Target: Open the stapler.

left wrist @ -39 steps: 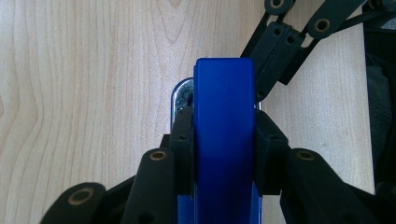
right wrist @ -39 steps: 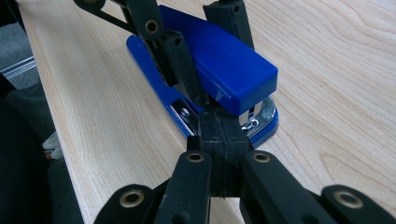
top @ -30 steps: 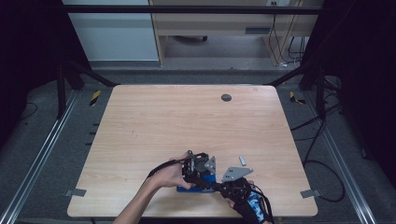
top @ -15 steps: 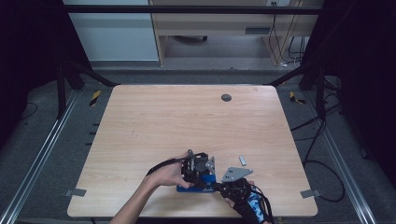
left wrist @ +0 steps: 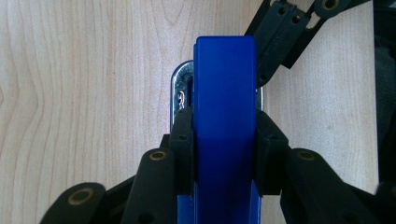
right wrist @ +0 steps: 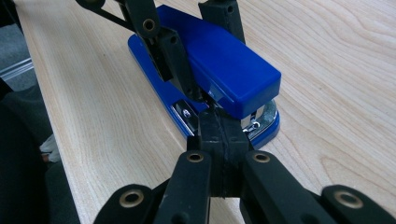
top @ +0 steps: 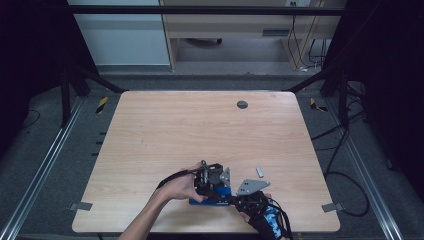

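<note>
Blue plastic stapler with a metal base [left wrist: 225, 116] lies near the wooden table's [top: 175, 130] front edge – the left gripper [left wrist: 224, 135] clamps its sides from above. Beside it, the right gripper [right wrist: 219, 128] – jaws pressed together, empty – points at the stapler's metal mouth.

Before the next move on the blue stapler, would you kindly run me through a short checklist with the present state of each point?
1. Left gripper clamped on the blue stapler, pads on both sides of its top: ok.
2. Stapler resting flat on the table: ok.
3. Right gripper shut, tips pressed together at the stapler's metal front: ok.
4. Anything pinched between the right tips: cannot tell.
5. Right tips clear of the left gripper's jaws: not ok, they sit very close in the right gripper view.
6. Small grey piece lying apart from both grippers: ok.
</note>
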The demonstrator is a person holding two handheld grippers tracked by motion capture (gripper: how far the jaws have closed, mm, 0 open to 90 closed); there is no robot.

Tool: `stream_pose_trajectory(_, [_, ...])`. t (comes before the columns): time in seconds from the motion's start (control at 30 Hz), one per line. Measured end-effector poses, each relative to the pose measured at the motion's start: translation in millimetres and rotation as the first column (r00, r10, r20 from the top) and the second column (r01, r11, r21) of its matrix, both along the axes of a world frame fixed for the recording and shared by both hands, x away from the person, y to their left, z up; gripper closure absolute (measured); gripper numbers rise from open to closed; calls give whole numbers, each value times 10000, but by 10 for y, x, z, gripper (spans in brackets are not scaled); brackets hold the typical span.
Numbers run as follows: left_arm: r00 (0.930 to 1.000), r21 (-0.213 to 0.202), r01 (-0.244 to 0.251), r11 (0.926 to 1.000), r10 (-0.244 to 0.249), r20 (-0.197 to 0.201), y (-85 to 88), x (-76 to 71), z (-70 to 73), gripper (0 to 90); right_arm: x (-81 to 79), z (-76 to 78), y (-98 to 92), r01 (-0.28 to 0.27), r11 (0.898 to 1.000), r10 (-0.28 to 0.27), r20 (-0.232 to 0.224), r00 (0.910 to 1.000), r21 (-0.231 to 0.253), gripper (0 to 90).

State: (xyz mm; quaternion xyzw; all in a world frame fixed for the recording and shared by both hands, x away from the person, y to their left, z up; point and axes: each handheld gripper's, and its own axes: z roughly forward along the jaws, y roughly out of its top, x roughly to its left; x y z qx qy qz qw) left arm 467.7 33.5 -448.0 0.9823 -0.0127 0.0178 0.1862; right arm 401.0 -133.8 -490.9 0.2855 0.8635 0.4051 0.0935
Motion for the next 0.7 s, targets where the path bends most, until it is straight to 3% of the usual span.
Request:
stream_pose_trajectory(0.3, [9999, -402, -34, 9992, 29, -112, 42, 16, -11, 660, 5, -5, -3, -3, 10000, 2, 6, 10000, 70, 900])
stream_pose_trajectory(0.5, [10000, -94, 56, 9999, -56, 15, 16, 6, -15, 658, 4, -1, 2, -36, 10000, 36, -8, 10000, 12, 900])
stream_pose_trajectory(0.7, [9996, 629, 271, 9977, -276, 58, -66, 12, 14, 651, 7, -1, -3, -12, 10000, 12, -86, 10000, 84, 900])
